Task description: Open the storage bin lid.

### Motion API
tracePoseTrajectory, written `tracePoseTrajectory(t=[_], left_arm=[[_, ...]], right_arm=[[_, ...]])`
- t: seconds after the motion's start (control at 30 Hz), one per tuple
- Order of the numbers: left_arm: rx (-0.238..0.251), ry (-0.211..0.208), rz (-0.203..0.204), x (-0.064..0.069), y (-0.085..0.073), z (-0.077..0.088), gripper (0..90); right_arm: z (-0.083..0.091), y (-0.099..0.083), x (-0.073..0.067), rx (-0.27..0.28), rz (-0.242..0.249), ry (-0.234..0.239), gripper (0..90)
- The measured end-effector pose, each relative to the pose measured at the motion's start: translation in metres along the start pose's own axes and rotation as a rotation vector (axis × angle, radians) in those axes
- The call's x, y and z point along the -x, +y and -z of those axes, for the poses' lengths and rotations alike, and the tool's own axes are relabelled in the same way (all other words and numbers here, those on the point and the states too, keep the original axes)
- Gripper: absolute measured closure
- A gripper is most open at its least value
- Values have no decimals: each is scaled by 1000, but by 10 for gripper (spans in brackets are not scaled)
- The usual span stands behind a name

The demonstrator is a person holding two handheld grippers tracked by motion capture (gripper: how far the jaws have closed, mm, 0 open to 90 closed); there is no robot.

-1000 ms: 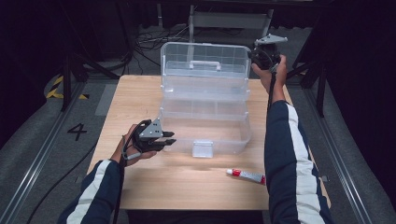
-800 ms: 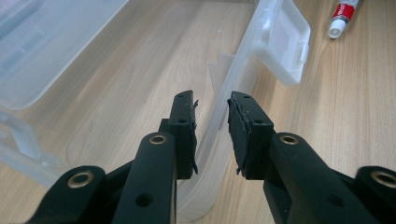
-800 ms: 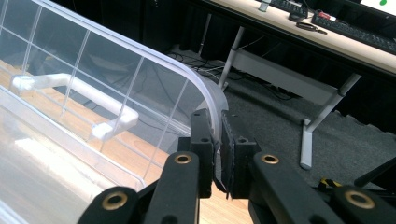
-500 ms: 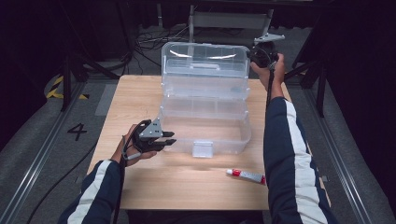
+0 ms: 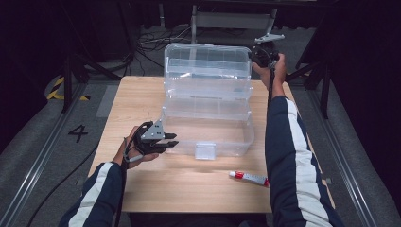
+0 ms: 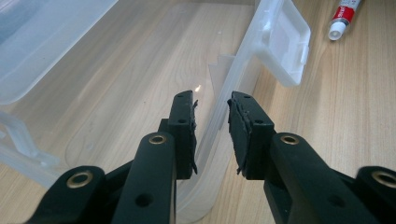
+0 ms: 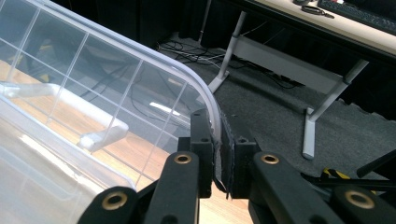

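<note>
My right gripper (image 7: pixel 219 154) pinches the raised lid (image 5: pixel 206 60) of the clear storage box (image 5: pixel 208 124) at the table's (image 5: pixel 189 189) far edge; my left gripper (image 6: pixel 212 128) straddles the box's front wall, jaws spread, not pressing. Box stands open and empty; the tube (image 5: pixel 249 177) waits near the front edge

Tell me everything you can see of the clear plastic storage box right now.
The clear plastic storage box stands open on the wooden table, toward its far half. Its gridded lid is raised nearly upright behind stepped tiers of trays, with a handle showing through it. A flap latch hangs on the empty base's front wall. The right gripper is shut on the lid's upper right edge. The left gripper straddles the base's front left rim, jaws apart, without pressing on it.
</note>
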State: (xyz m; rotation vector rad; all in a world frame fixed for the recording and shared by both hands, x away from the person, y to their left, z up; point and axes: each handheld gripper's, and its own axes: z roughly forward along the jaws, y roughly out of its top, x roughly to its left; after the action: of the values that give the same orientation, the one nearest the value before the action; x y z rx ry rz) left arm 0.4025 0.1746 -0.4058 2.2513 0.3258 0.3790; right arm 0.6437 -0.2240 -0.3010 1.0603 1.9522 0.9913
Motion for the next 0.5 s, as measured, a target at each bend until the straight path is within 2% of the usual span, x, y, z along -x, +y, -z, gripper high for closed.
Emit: tracePoseTrajectory(t=[0.5], left_arm=[[3,-2,4,0,0,0,715]], right_arm=[[-9,-1,1,-16,-11,-7,845]])
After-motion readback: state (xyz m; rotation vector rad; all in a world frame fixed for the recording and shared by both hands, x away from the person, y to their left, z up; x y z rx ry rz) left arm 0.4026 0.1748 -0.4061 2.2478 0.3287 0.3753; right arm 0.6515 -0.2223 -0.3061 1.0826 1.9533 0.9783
